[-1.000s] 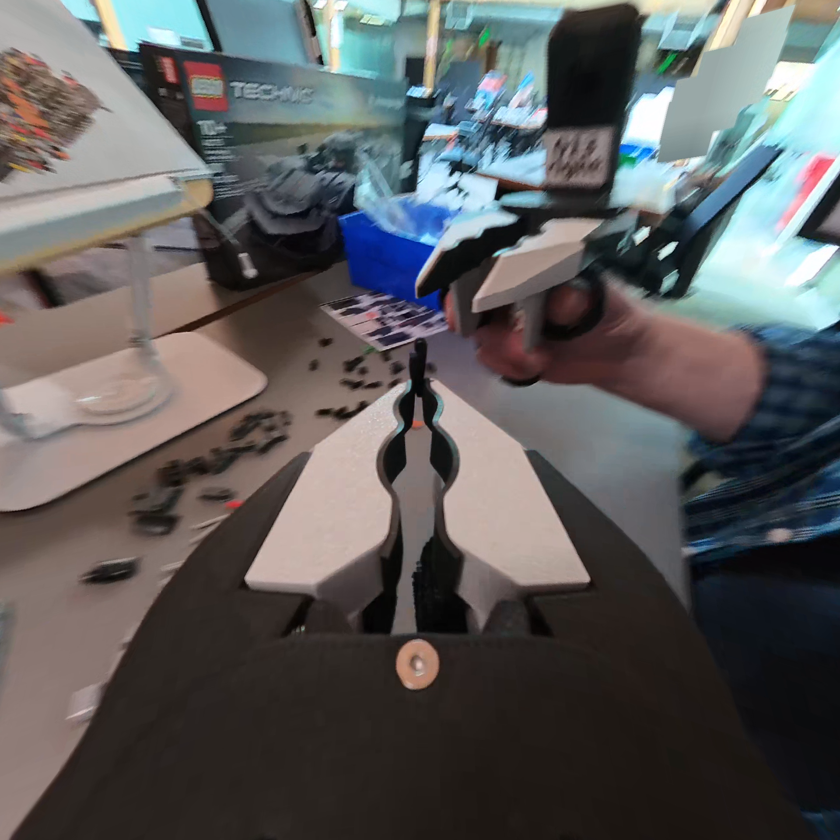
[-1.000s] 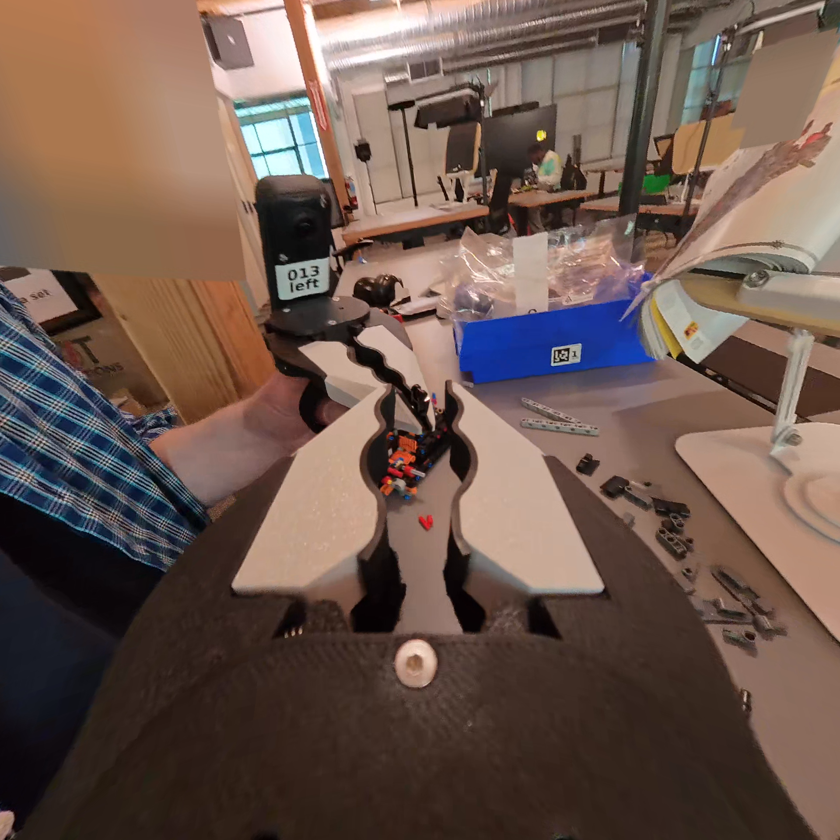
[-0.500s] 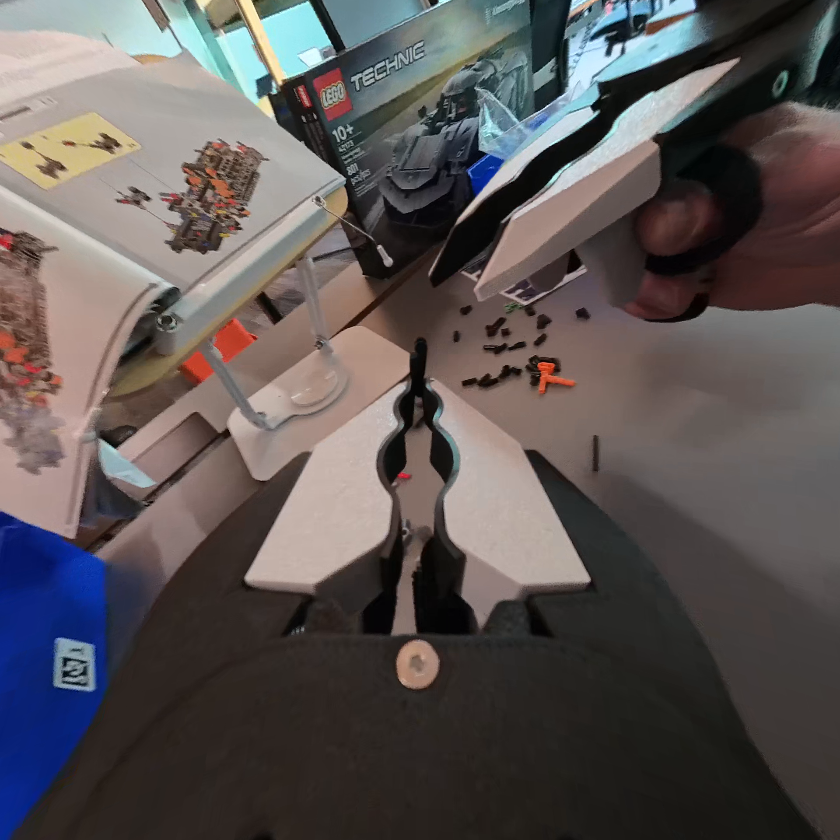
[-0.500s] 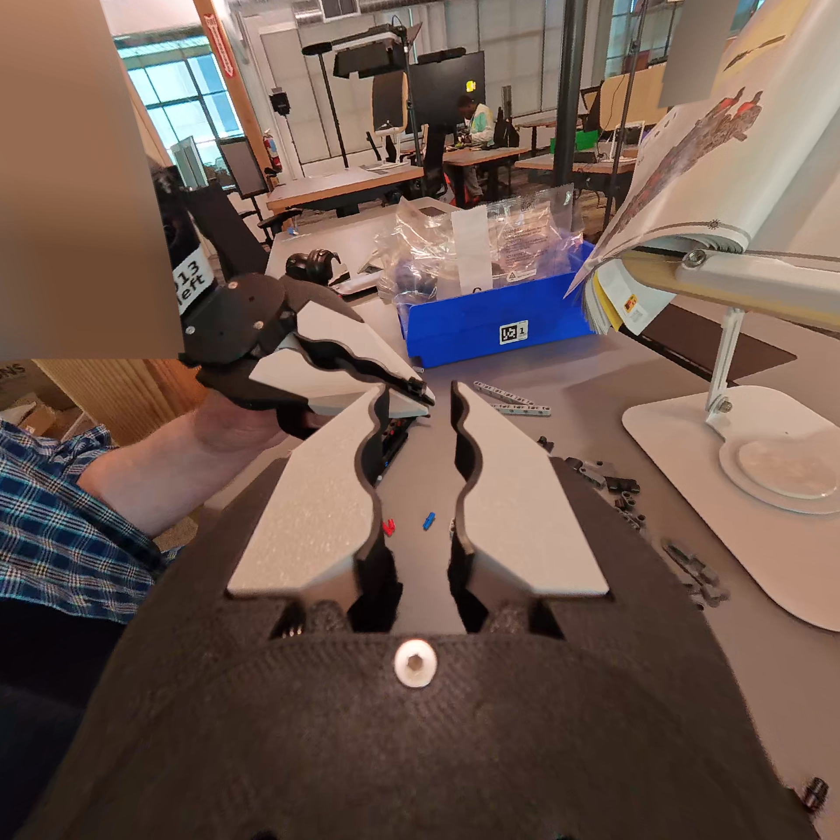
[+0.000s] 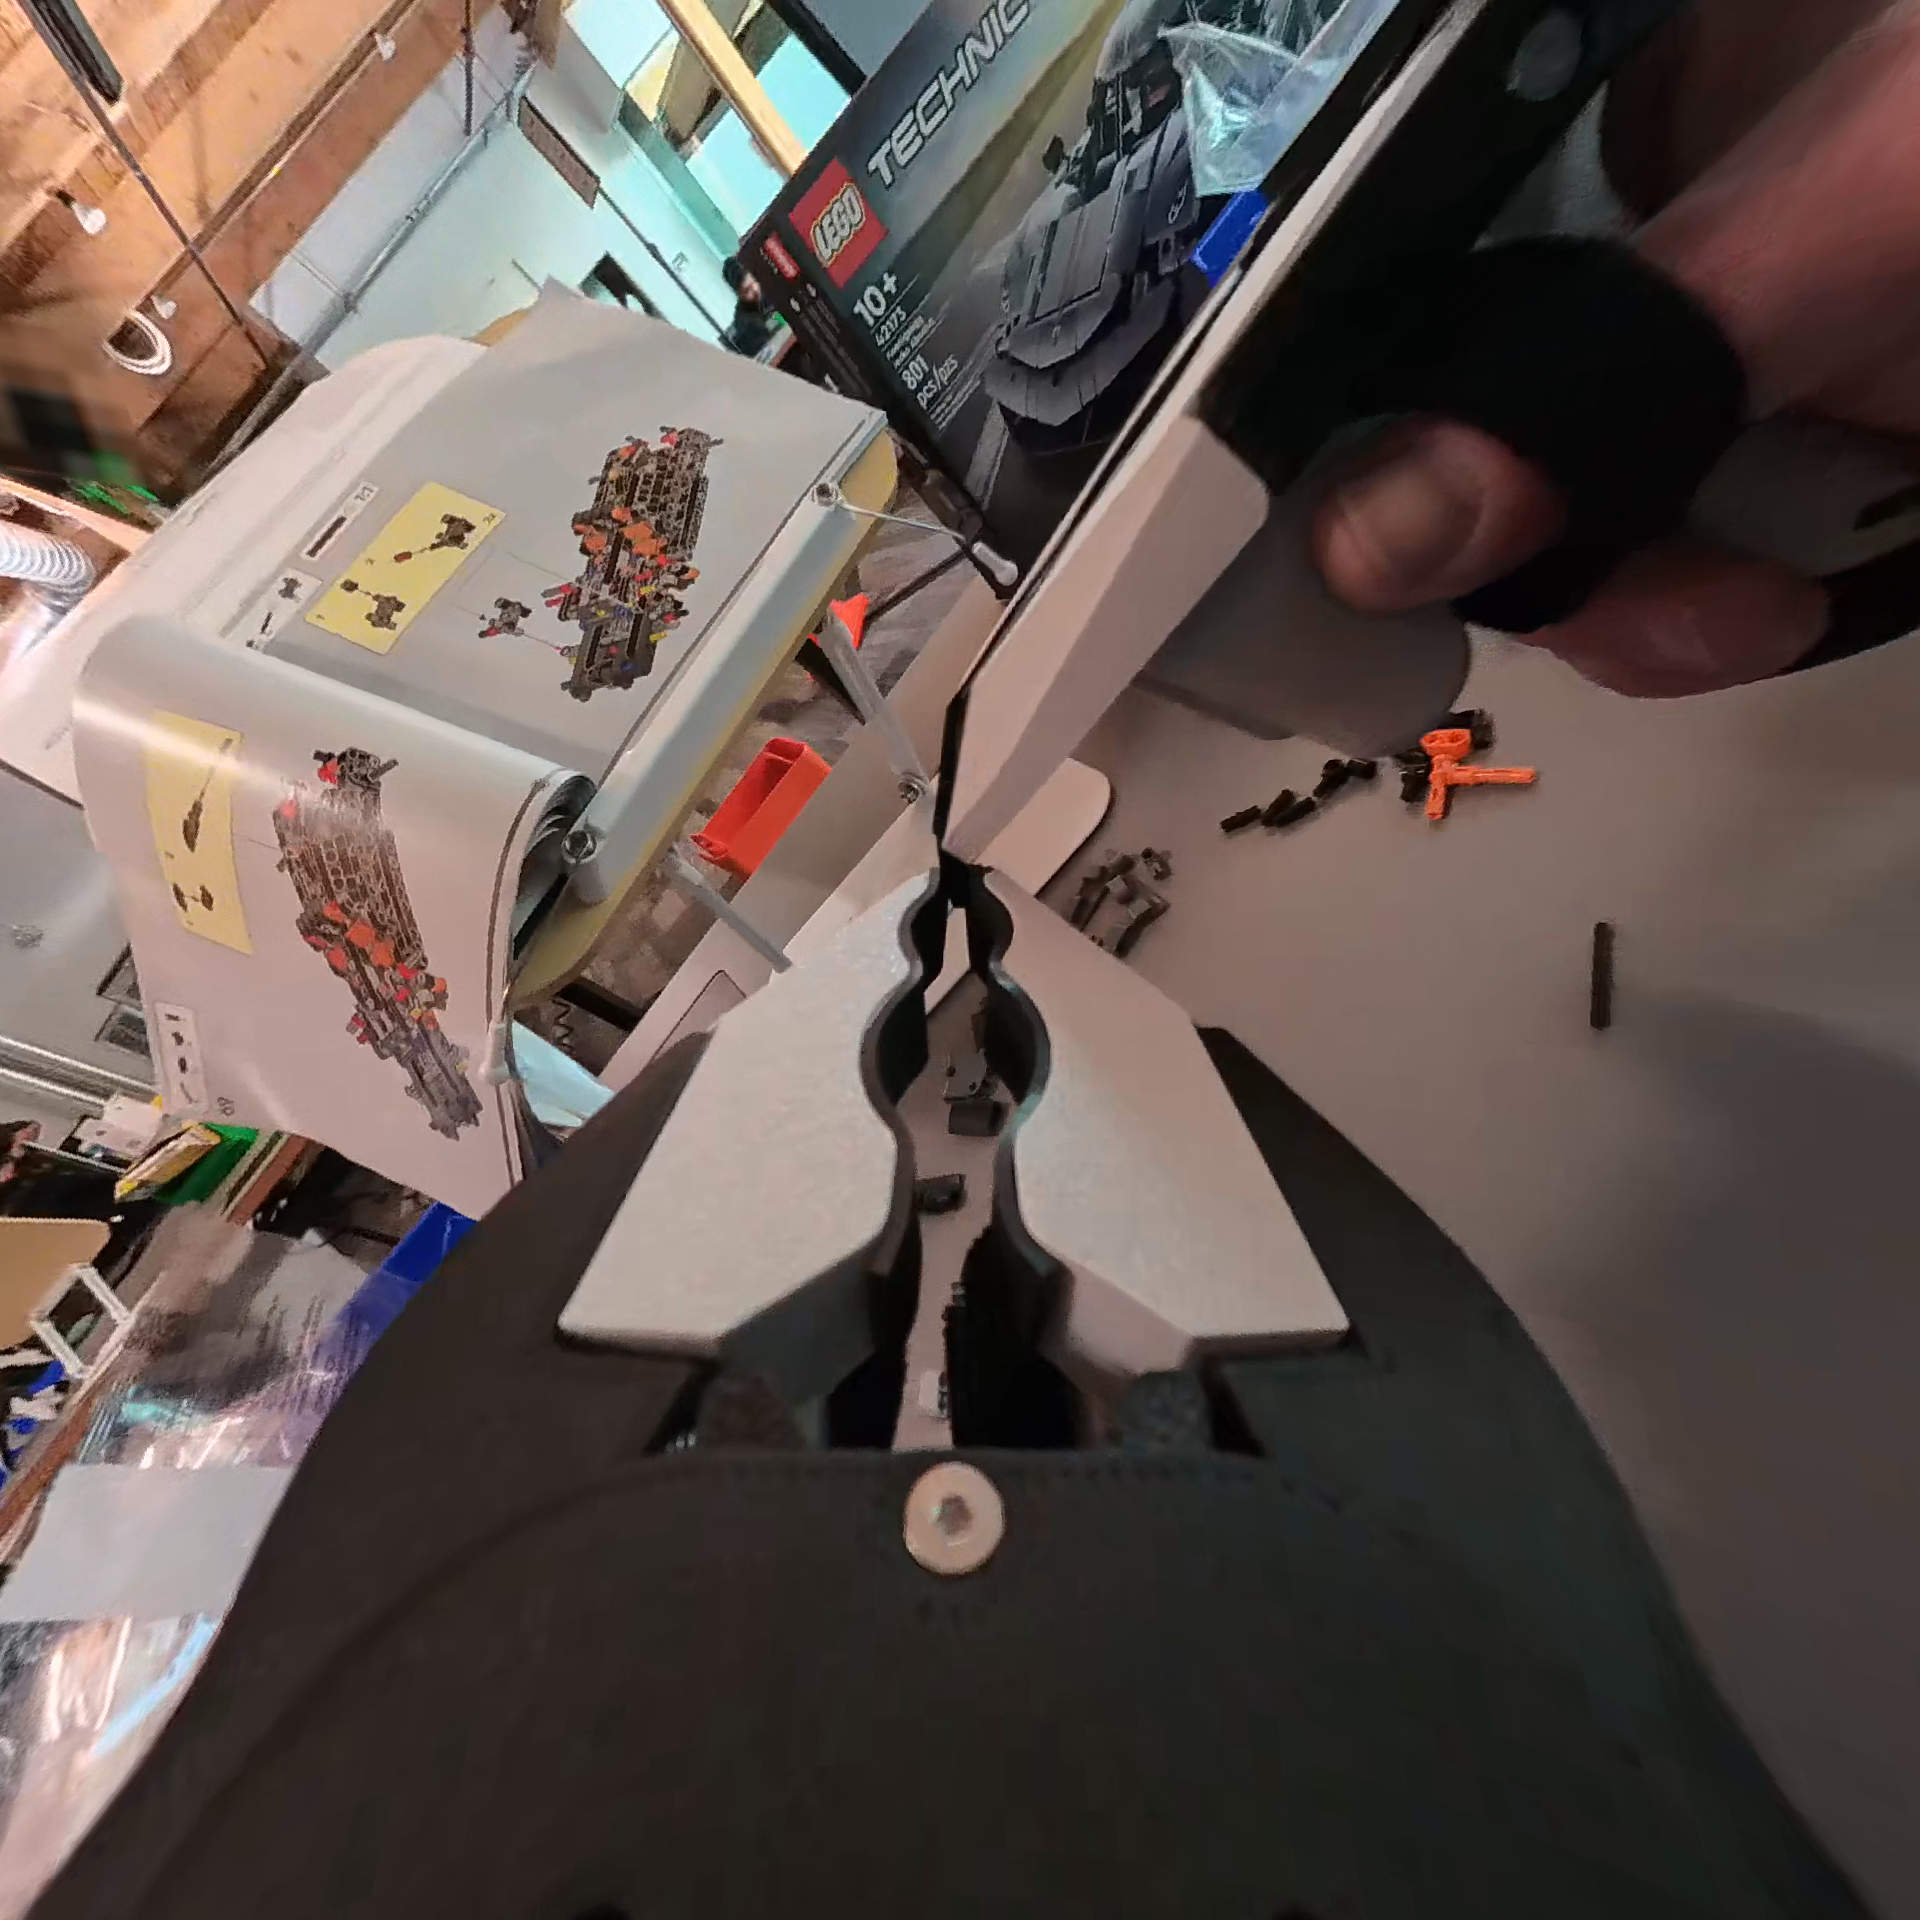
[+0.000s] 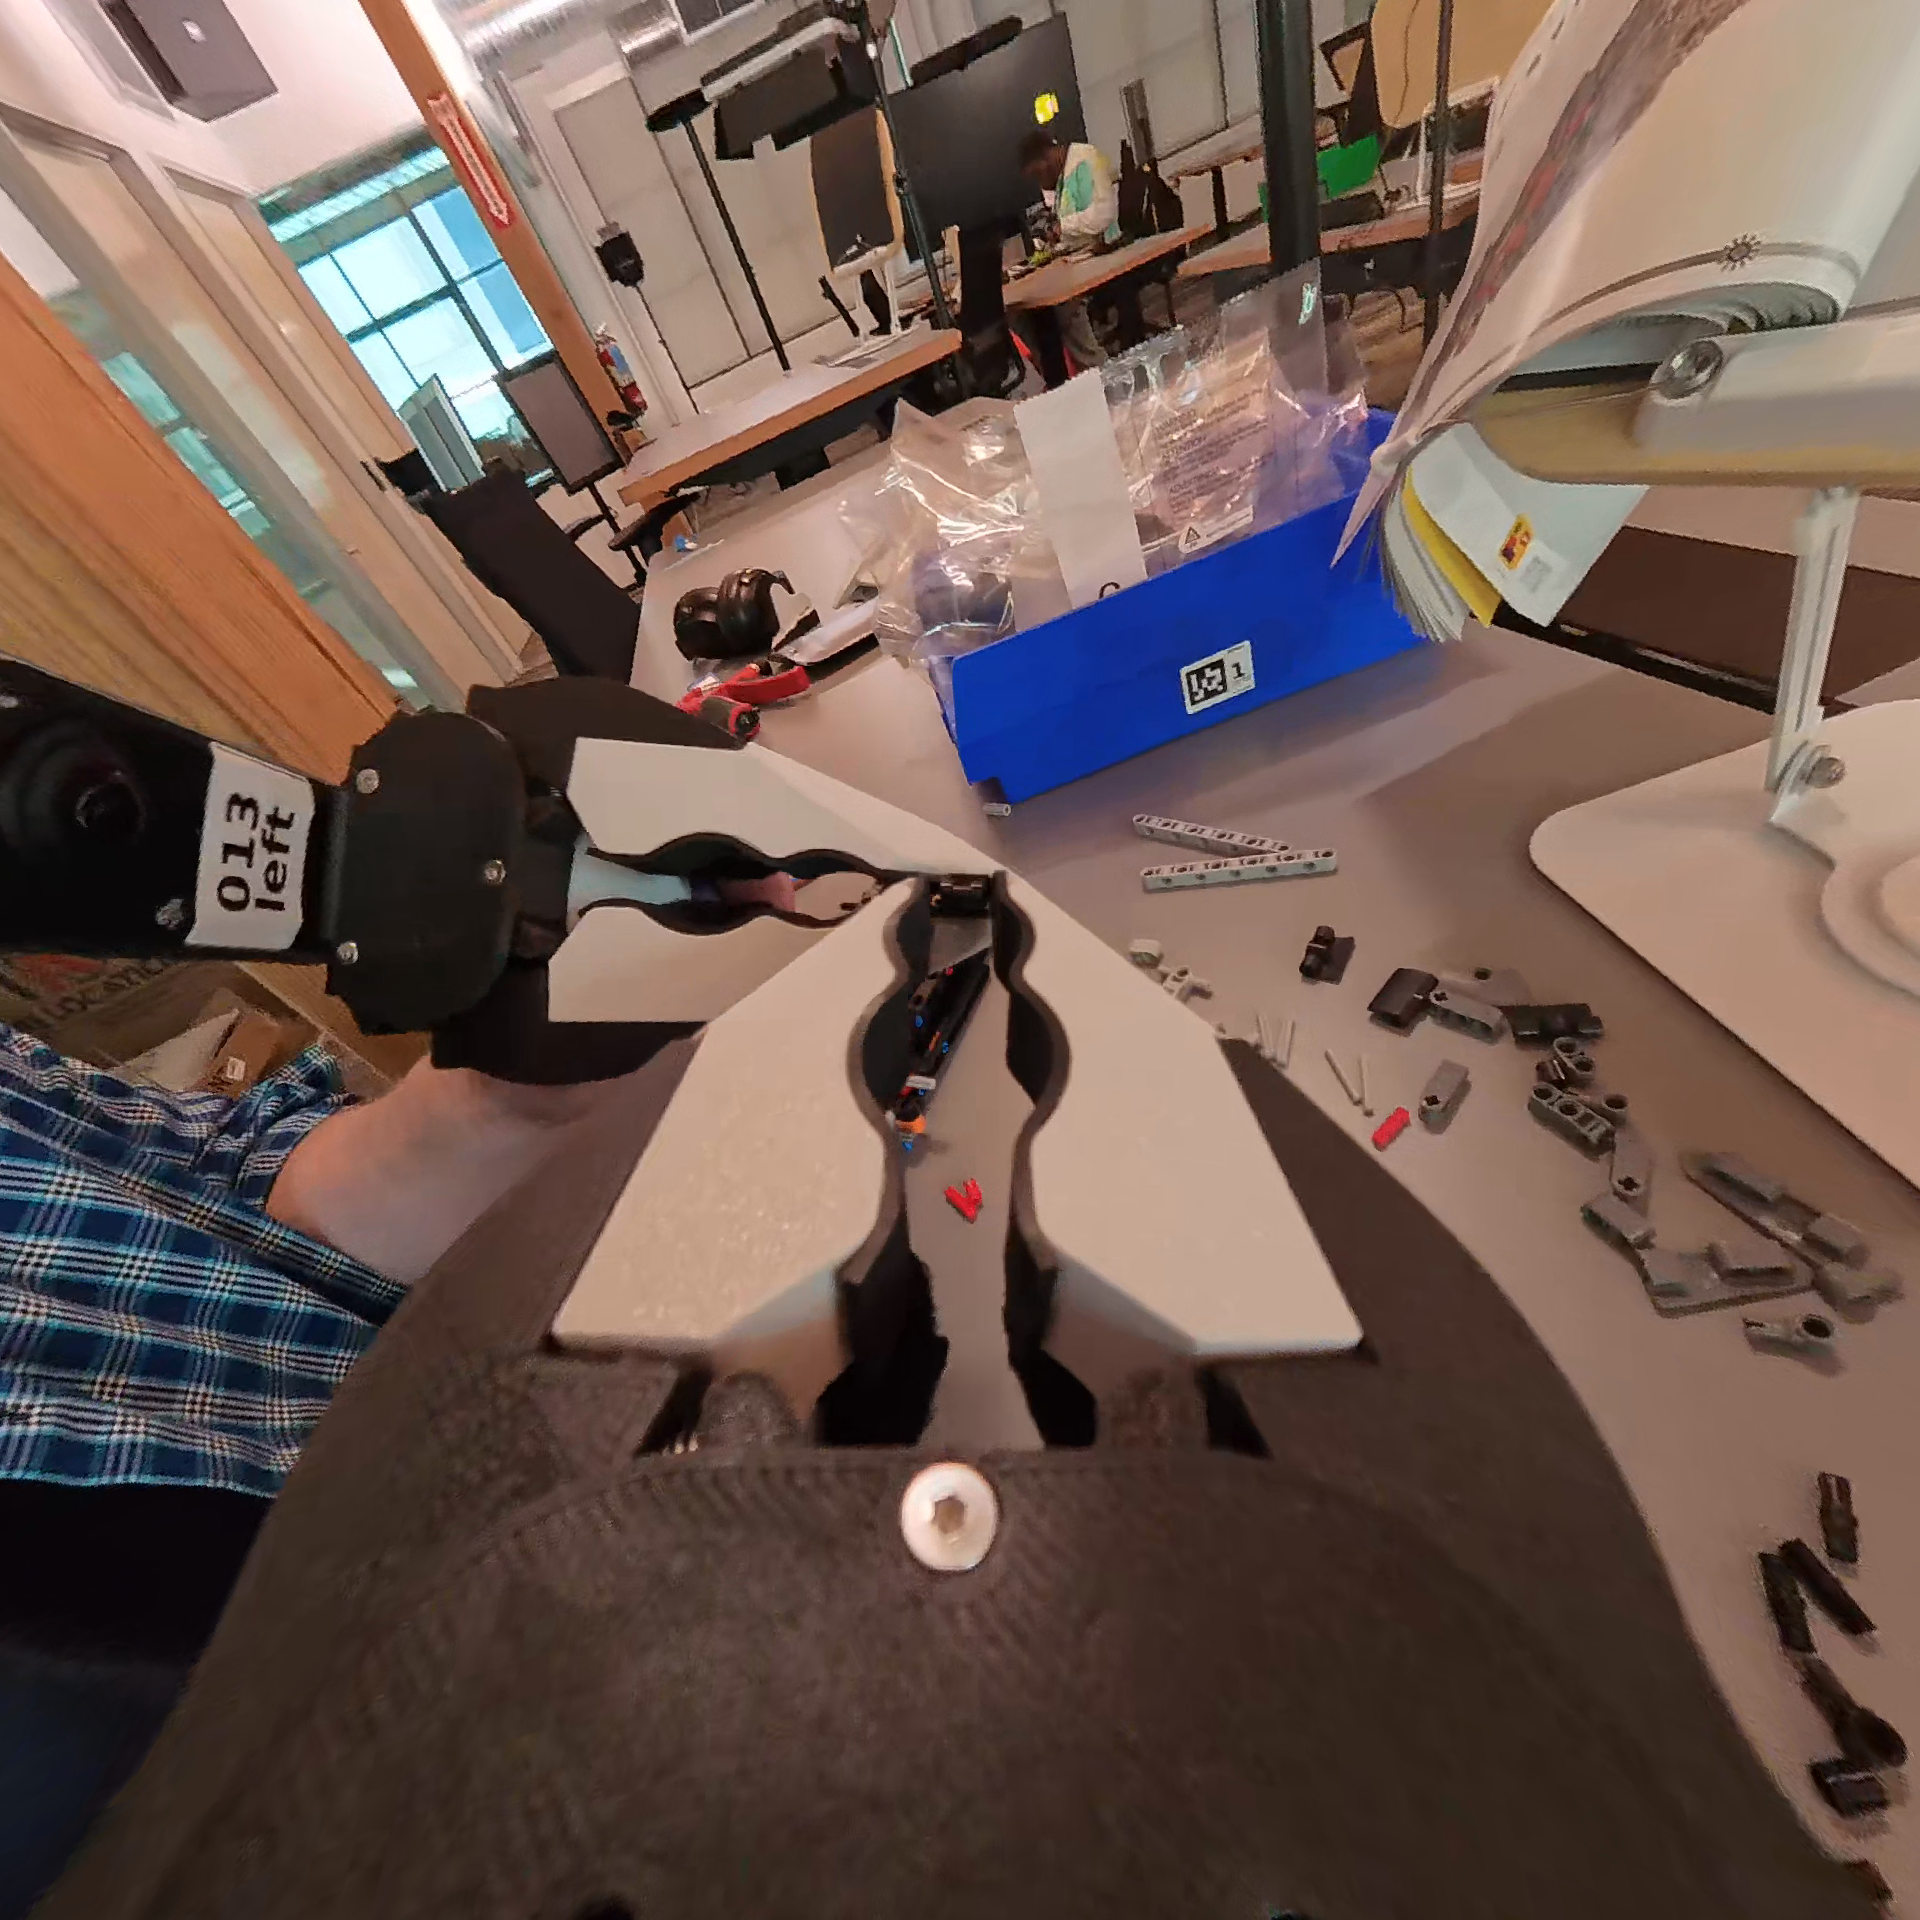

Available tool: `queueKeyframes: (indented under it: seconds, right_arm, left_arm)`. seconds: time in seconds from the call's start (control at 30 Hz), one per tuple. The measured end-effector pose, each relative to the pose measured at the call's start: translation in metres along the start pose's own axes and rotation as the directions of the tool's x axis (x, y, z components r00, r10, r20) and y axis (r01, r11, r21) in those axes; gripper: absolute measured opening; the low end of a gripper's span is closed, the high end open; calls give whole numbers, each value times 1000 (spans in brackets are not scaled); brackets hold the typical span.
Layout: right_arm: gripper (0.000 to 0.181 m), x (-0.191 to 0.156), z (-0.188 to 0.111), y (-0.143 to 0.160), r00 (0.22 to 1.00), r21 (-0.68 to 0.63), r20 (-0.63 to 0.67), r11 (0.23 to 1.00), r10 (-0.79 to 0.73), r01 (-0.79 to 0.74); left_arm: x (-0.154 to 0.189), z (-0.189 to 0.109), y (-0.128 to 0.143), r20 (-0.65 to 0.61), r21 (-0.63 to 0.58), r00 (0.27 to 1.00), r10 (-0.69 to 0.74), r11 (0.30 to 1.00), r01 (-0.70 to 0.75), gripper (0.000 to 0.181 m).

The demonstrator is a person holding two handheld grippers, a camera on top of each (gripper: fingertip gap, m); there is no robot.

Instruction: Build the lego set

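Observation:
My left gripper [image 5: 956, 883] is shut on a small black lego piece [image 5: 954, 902] that pokes out at its tips. My right gripper [image 6: 958, 883] comes in from the upper right in the left wrist view [image 5: 951, 821] and meets the left tips. Its jaws stand narrow around the same black piece [image 6: 958, 891]. In the right wrist view the left gripper [image 6: 883, 875] reaches in from the left, held level. A partly built black model [image 6: 940, 1023] with orange and blue bits lies on the table below, seen through the right jaws.
Grey table [image 6: 1091, 894] with loose grey pieces [image 6: 1766, 1247], two grey beams [image 6: 1226, 852], a red piece [image 6: 964, 1197], an orange piece [image 5: 1455, 769] and a black pin [image 5: 1601, 974]. Blue bin [image 6: 1174, 675] with bags, instruction book on a white stand [image 5: 499, 582], the set's box [image 5: 987, 239]. The grippers are tip to tip, or close to it.
The two grippers have come together tip to tip. The right jaws have narrowed from open onto the black piece held by the left. The left gripper has tilted and swung toward the book.

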State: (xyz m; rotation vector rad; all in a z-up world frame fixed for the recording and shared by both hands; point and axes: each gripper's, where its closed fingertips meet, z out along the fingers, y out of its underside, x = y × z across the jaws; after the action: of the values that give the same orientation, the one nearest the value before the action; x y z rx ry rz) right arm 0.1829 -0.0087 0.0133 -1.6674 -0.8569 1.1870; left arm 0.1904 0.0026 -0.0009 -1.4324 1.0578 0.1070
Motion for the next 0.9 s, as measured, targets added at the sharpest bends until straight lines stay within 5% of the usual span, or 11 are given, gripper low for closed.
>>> queueKeyframes:
  seconds: [0.17, 0.27, 0.4, 0.63, 0.9]
  right_arm:
    - [5, 0, -8, 0, 999, 23, 14, 999, 31, -31]
    - [4, -4, -14, 3, 987, 40, 72, 989, 142, -145]
    - [5, -13, -24, 15, 942, 67, 152, 947, 301, -313]
    - [6, -1, -49, 54, 932, 75, 1, 930, 362, -361]
    - [5, 11, -74, 66, 935, 97, -98, 938, 341, -332]
  left_arm:
    - [4, 0, -7, 11, 17, 999, 31, 999, -31, 3]
    - [7, -3, -18, 39, 64, 999, 37, 997, -39, 18]
    - [29, -3, -21, -3, 75, 997, 78, 994, -78, 10]
    - [76, 9, -12, -127, 21, 991, 43, 999, -41, 7]
    - [99, 23, -21, -177, 0, 984, 25, 1000, -26, 5]
